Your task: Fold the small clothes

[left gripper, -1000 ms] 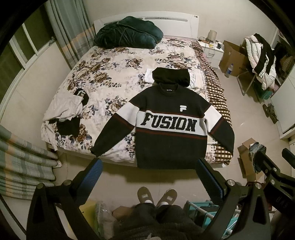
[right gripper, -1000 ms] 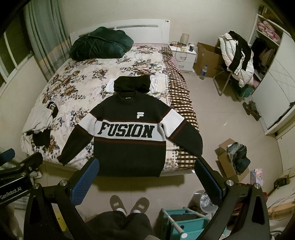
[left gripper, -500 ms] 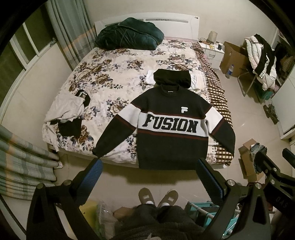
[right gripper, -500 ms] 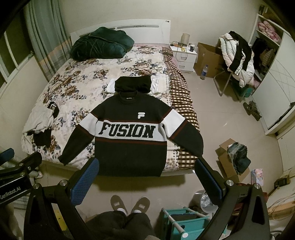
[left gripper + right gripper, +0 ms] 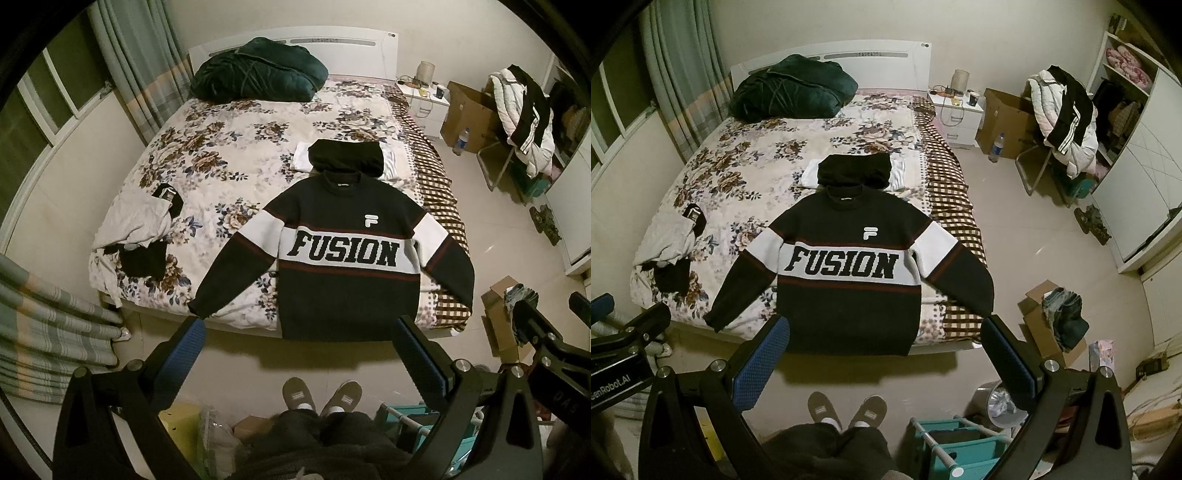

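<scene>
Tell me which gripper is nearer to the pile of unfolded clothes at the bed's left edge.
Left. The left gripper hangs open off the foot of the bed, closer to the pile of unfolded clothes; the right gripper, also open, is farther along the foot of the bed.

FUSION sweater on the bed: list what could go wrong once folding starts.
1. The FUSION sweater has its hem hanging over the bed's edge, so a pull toward the person could drag it off onto the floor.
2. Its collar lies against the folded black garment behind it, so pushing the sweater up the bed may rumple that pile.
3. Both the left gripper and right gripper hang open, away from the bed; thick knit may slip from a shallow pinch.
</scene>
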`<move>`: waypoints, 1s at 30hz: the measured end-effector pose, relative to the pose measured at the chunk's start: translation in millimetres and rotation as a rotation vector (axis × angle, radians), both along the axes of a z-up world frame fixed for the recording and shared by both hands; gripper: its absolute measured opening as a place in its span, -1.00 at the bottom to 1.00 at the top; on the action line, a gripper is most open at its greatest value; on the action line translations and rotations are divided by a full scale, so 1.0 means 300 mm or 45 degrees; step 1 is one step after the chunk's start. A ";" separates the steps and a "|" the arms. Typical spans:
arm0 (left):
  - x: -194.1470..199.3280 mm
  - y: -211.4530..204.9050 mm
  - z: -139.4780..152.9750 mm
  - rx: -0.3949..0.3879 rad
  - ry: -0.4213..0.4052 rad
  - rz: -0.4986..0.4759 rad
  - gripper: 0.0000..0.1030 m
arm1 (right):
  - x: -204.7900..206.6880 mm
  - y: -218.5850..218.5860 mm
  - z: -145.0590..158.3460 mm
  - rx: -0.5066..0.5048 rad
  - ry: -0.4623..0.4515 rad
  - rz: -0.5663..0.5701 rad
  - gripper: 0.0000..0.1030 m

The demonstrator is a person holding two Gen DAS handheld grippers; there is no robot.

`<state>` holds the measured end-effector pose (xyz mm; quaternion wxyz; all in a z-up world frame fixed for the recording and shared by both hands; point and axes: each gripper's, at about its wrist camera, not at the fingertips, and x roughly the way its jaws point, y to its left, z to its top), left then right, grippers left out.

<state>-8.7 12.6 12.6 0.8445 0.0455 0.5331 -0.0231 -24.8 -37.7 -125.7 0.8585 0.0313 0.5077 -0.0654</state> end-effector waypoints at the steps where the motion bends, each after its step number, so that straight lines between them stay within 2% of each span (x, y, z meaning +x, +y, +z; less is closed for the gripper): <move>1: 0.000 -0.005 -0.003 0.004 -0.002 0.000 1.00 | 0.000 0.002 -0.002 -0.002 -0.001 -0.001 1.00; 30: -0.007 -0.004 -0.005 0.010 -0.003 0.001 1.00 | 0.024 0.000 -0.010 0.013 0.017 0.006 1.00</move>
